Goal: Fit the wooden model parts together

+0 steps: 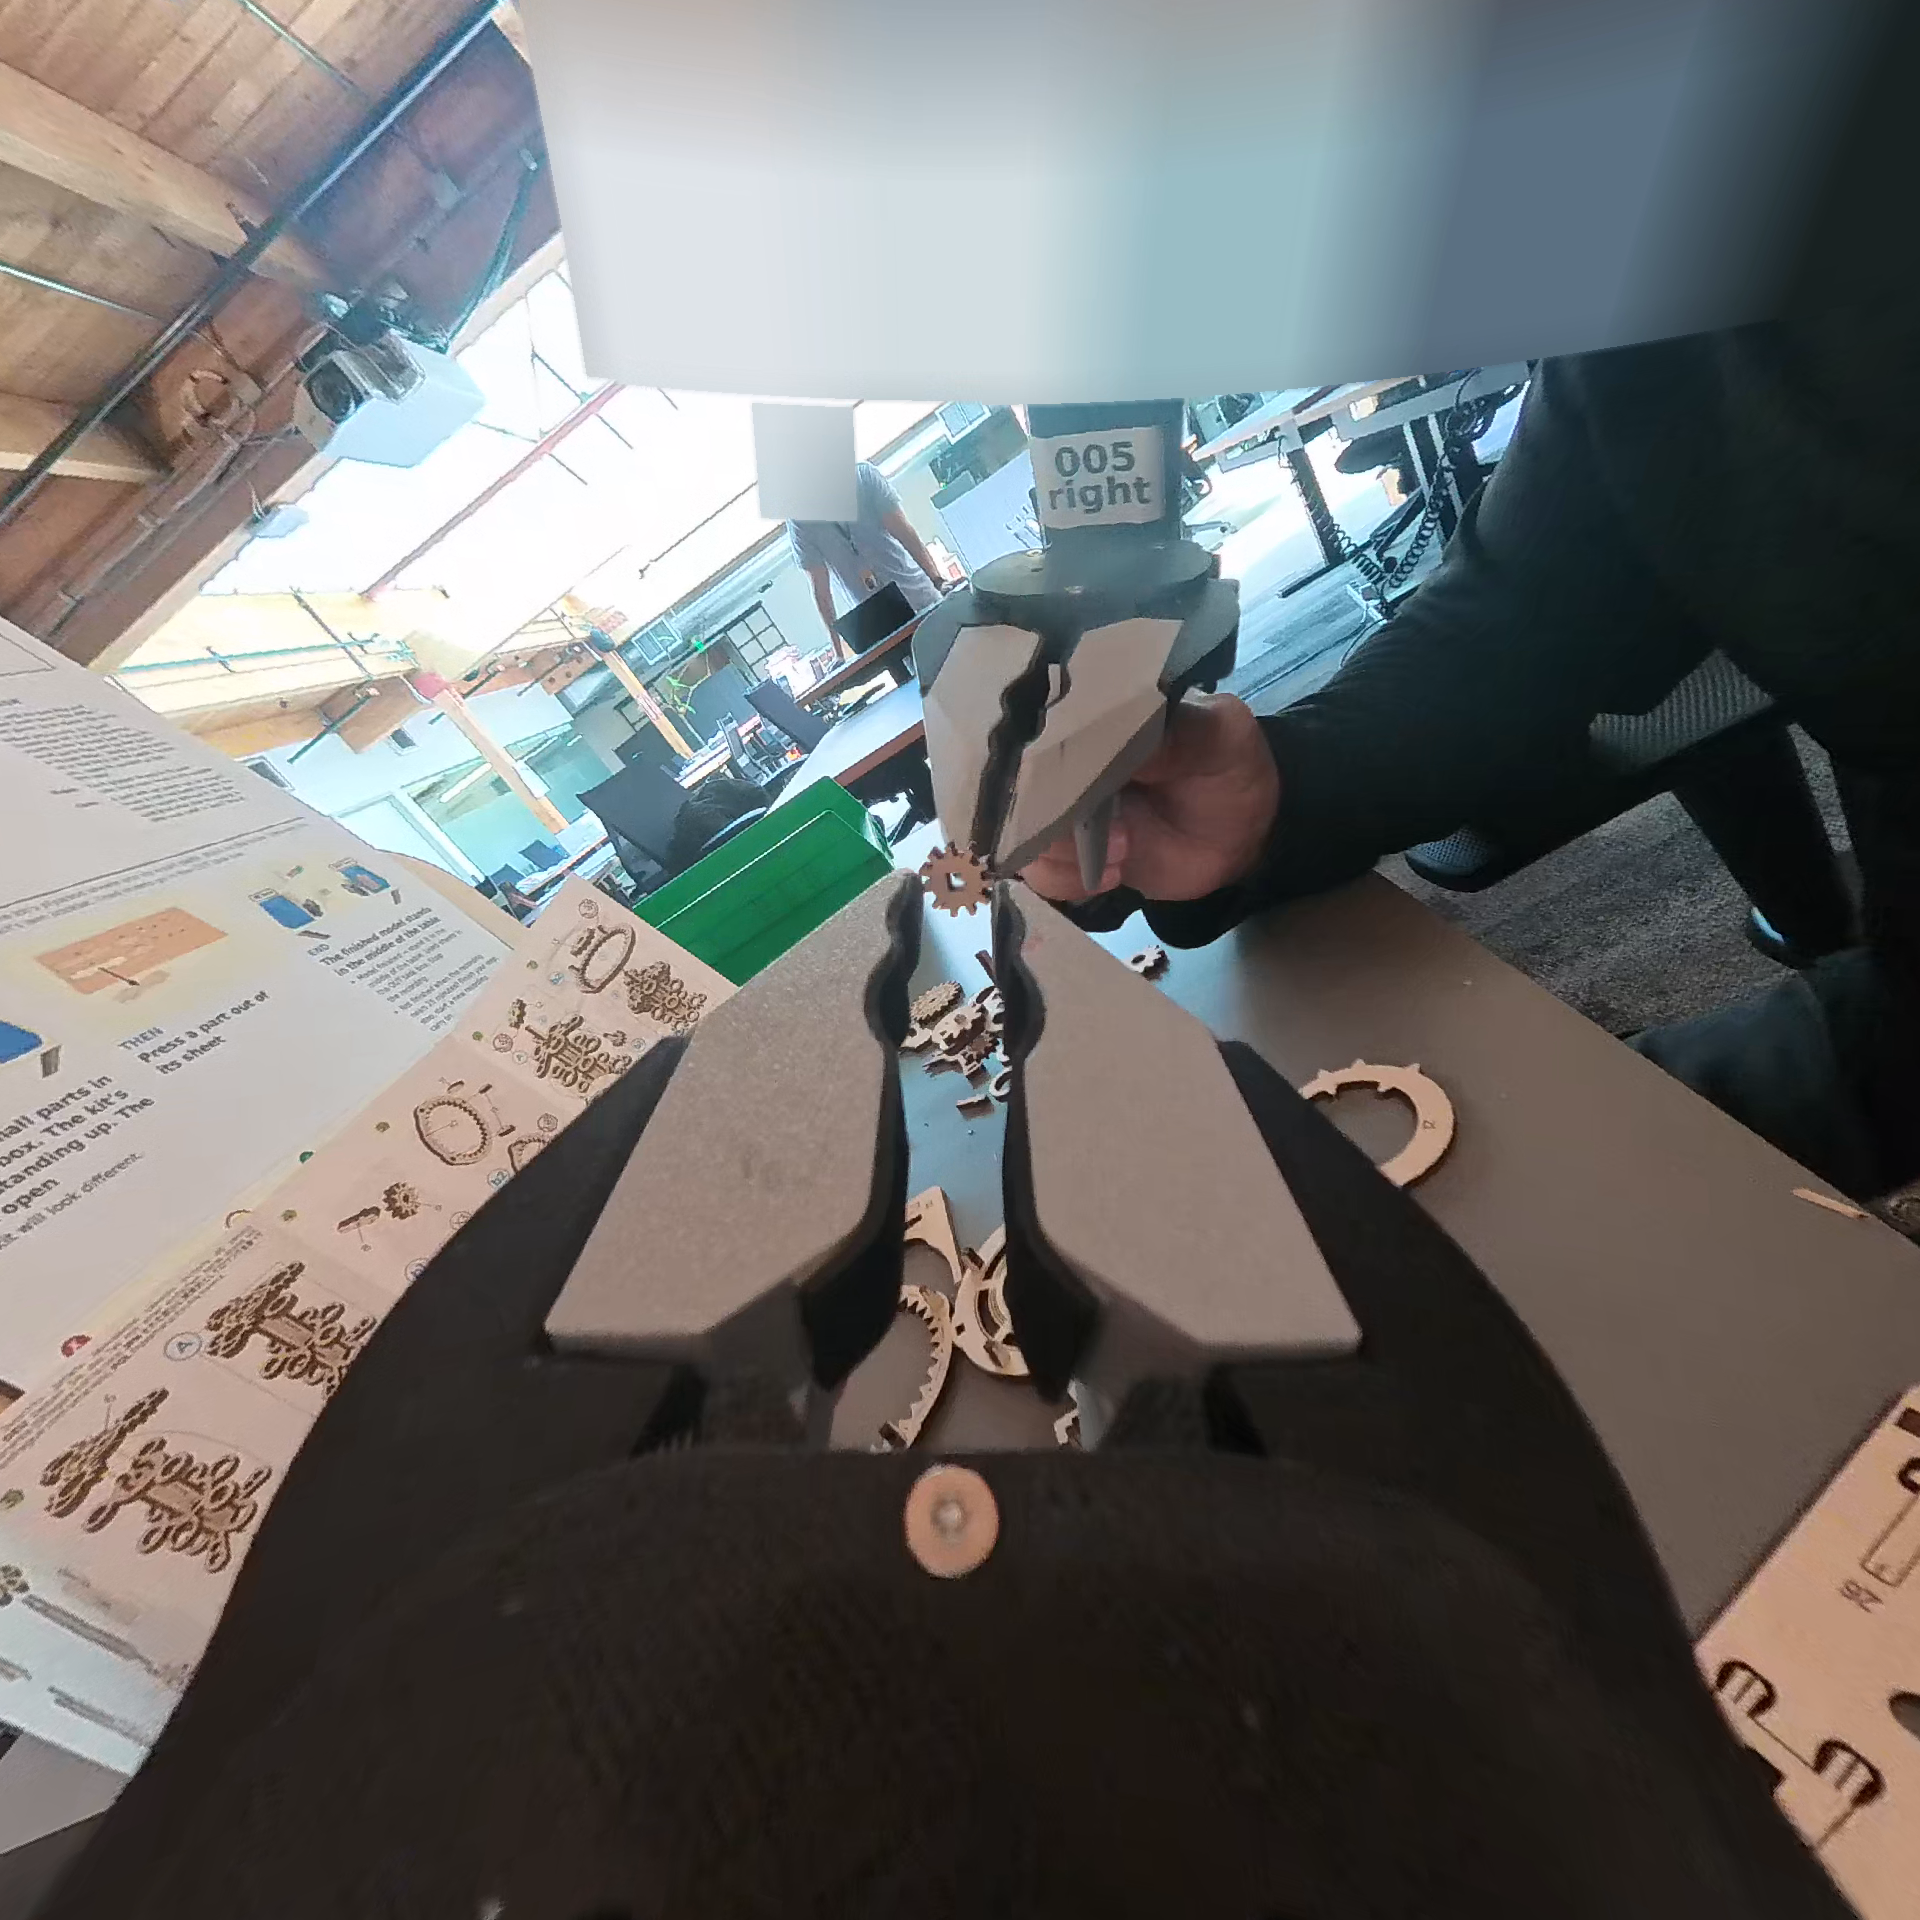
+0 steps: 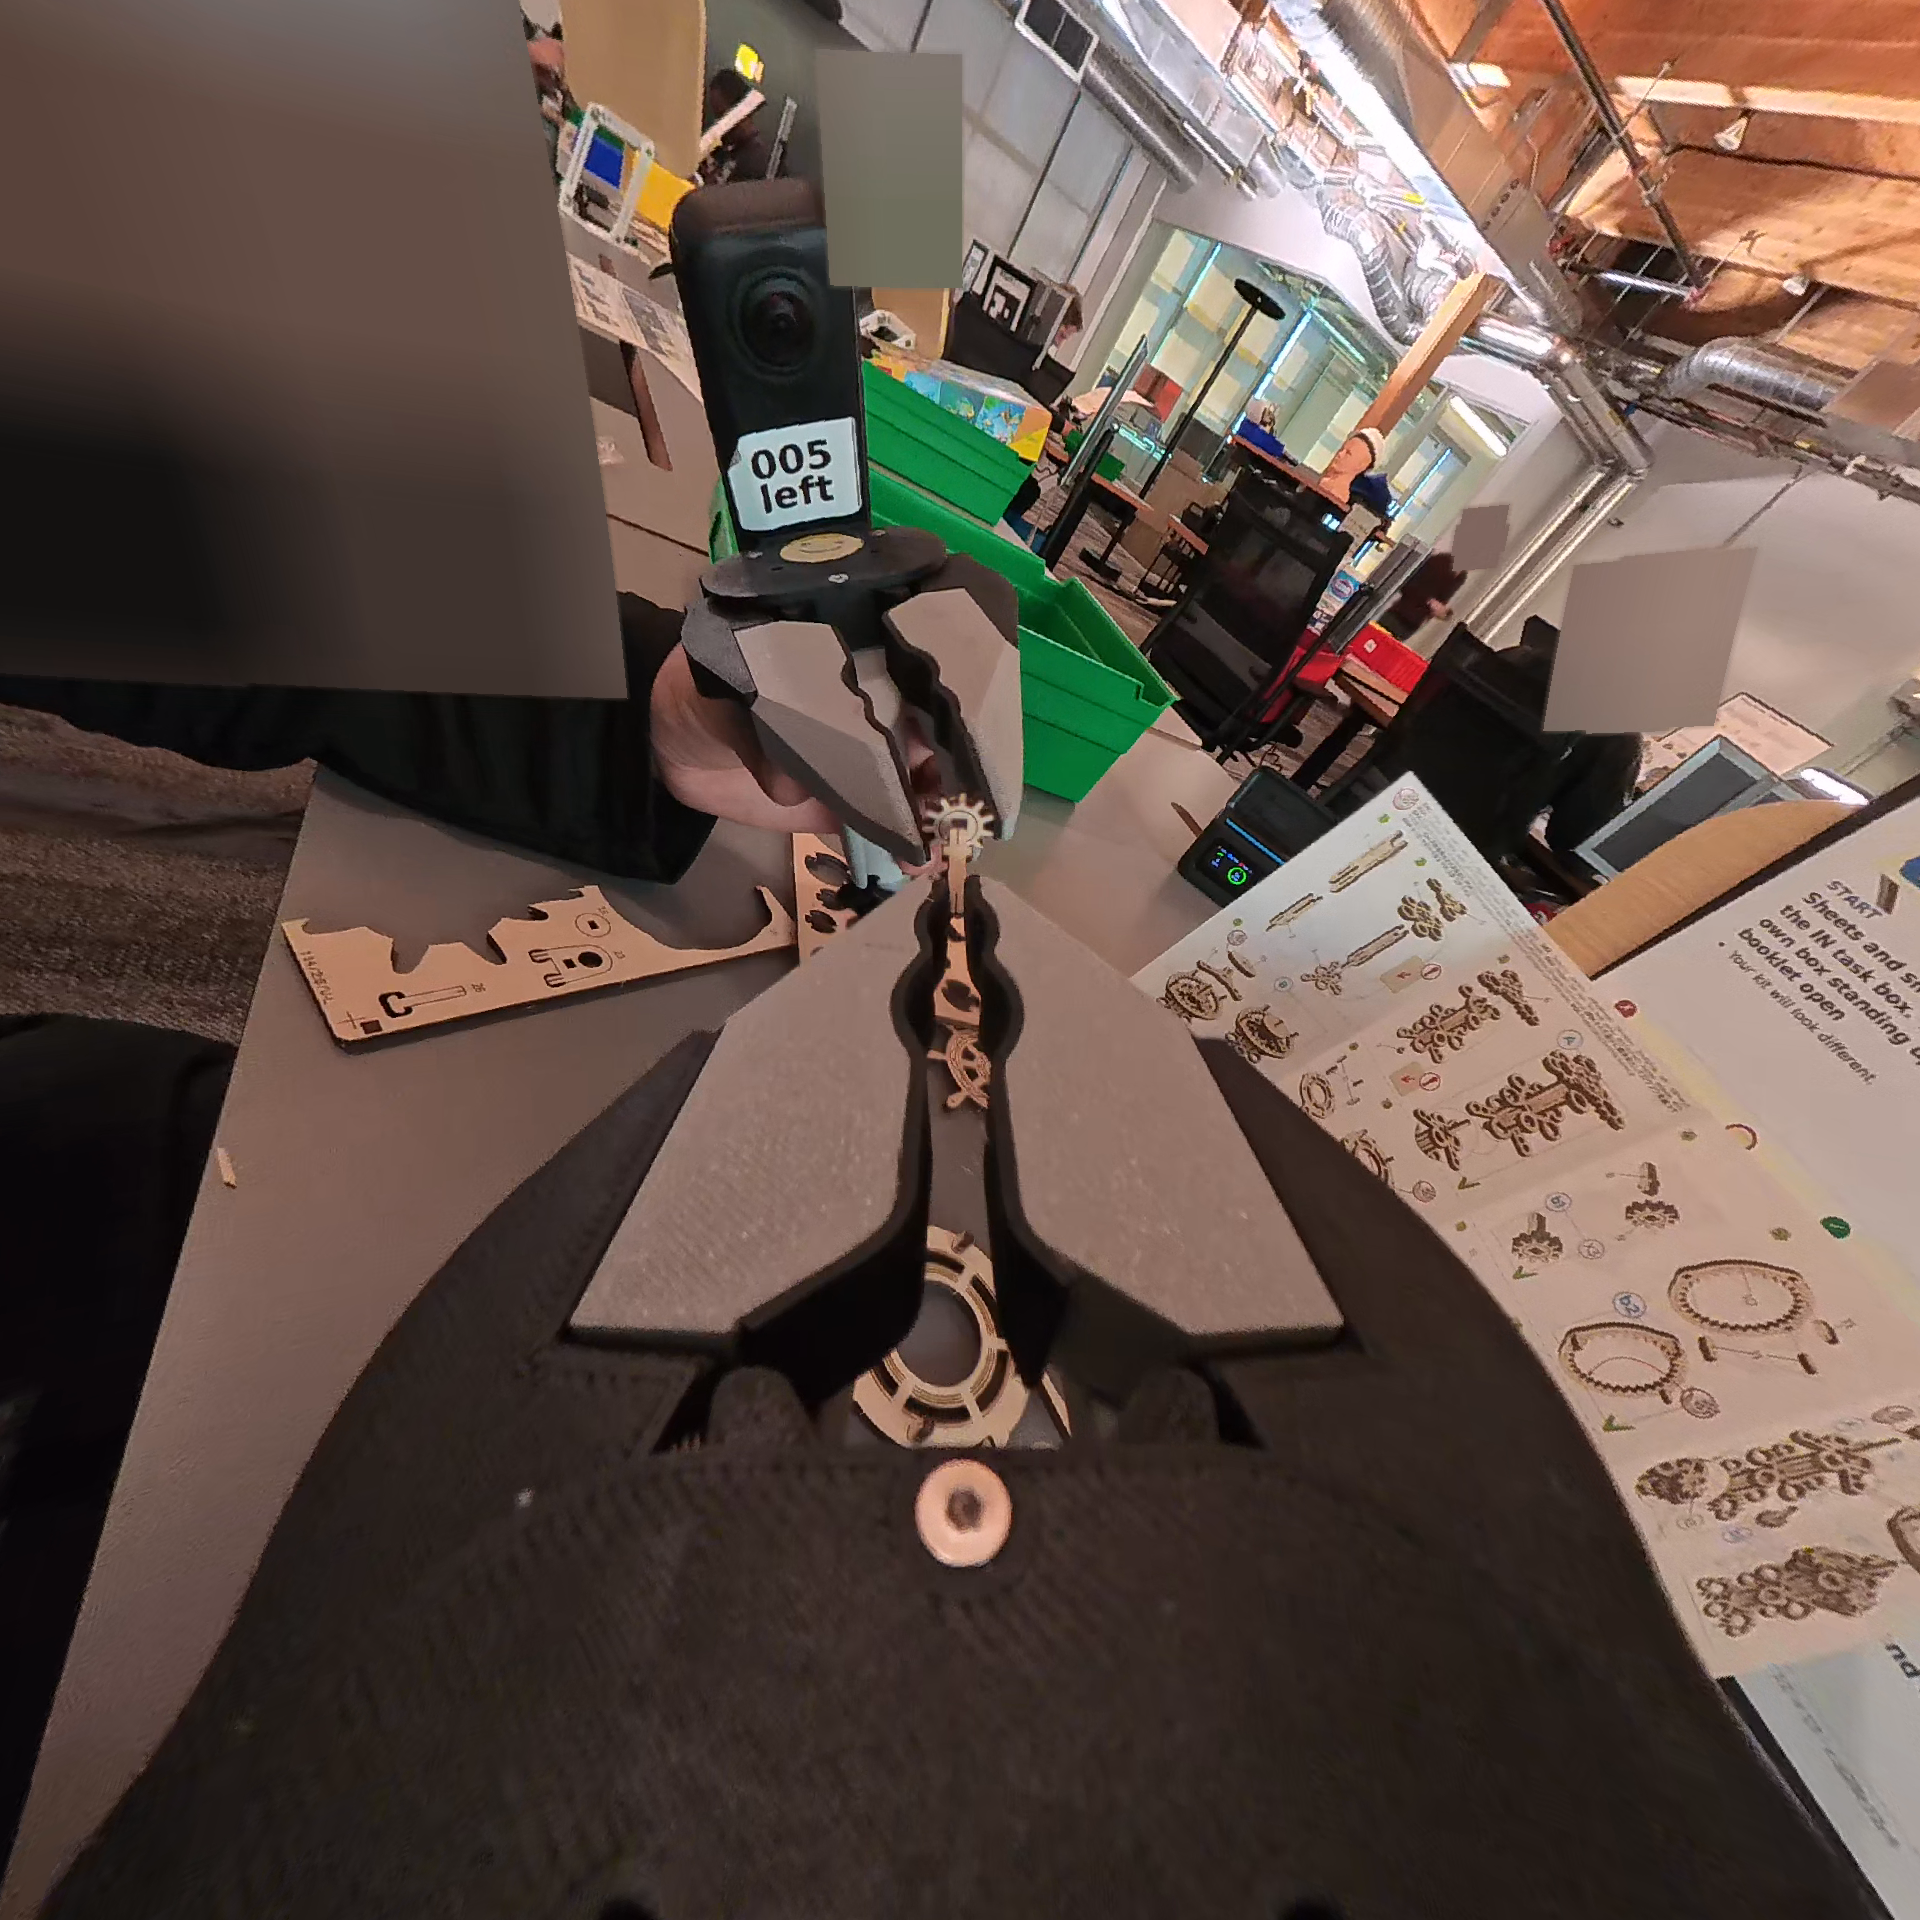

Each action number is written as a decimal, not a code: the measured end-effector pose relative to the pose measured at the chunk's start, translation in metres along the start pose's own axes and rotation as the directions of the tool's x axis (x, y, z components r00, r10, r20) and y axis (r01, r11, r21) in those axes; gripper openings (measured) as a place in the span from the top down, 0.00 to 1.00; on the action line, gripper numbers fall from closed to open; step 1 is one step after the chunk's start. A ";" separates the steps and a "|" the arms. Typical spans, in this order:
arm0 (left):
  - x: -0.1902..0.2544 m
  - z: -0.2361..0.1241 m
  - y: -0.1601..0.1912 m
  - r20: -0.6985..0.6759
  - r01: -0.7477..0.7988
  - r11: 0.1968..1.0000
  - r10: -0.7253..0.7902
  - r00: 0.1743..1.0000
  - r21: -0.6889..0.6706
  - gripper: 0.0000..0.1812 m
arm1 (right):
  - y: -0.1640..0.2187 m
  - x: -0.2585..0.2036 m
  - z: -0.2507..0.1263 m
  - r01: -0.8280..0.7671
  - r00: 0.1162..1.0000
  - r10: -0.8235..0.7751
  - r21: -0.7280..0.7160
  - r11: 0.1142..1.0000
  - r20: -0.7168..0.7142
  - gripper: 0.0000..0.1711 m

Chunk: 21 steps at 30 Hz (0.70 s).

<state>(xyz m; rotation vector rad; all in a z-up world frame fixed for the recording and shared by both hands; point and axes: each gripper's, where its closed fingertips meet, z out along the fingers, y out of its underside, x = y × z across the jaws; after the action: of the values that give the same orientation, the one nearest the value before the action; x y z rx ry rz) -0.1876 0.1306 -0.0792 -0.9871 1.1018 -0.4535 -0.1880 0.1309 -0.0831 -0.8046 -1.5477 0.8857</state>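
My left gripper (image 1: 958, 896) is shut on a small wooden gear (image 1: 954, 878), held edge to edge at its tips above the dark table (image 1: 1558, 1247). My right gripper (image 2: 951, 896) faces it tip to tip and is shut on a thin wooden pin (image 2: 954, 883). The pin's end meets the gear's centre hole (image 2: 958, 826). In the left wrist view the right gripper (image 1: 987, 857) comes down from above with its jaws closed, a hand behind it. In the right wrist view the left gripper (image 2: 956, 816) shows opposite, holding the gear.
Loose wooden parts (image 1: 966, 1029) and toothed rings (image 1: 935, 1340) lie on the table below the grippers, with a ring piece (image 1: 1382, 1117) to the right. Cut-out sheets (image 2: 540, 966) (image 1: 1818, 1621), an instruction booklet (image 1: 312, 1143) (image 2: 1507, 1143), green bins (image 2: 1049, 665) and a small black device (image 2: 1242, 842) surround the work area. Only a small space, under 4 cm, lies between the two pairs of fingers.
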 end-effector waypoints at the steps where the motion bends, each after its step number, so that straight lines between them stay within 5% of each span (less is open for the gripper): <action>1: 0.000 0.000 0.001 -0.001 -0.003 1.000 0.003 1.000 -0.005 0.94 | 0.001 0.000 0.000 0.002 1.000 -0.002 -0.003 1.000 -0.001 1.00; 21: 0.001 0.003 0.015 0.026 -0.173 0.966 0.181 0.983 -0.193 0.95 | 0.018 0.000 0.003 -0.024 0.999 0.027 -0.092 0.995 0.030 1.00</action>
<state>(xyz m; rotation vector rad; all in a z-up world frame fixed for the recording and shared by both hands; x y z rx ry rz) -0.1867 0.1388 -0.0925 -1.0492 1.1984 -0.1827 -0.1908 0.1394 -0.0985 -0.8820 -1.6183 0.8544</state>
